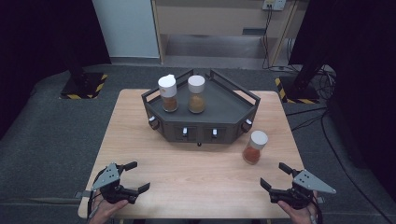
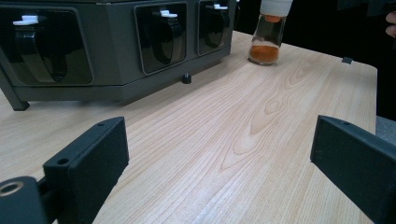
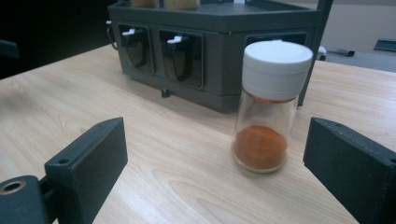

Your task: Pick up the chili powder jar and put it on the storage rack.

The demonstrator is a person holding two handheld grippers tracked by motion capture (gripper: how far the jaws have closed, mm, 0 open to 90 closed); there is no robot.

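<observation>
Overhead, both tongs, left (image 1: 135, 176) and right (image 1: 274, 174), rest wide open and empty at the near worktop (image 1: 196, 182) edge. Ahead of the right tongs (image 3: 212, 154), the jar (image 3: 266, 105) stands near the rack (image 3: 210, 46), ungrasped. Next: advance, straddle, close.

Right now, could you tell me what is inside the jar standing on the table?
The jar holds orange powder at its bottom; the white cap hides its top.
</observation>
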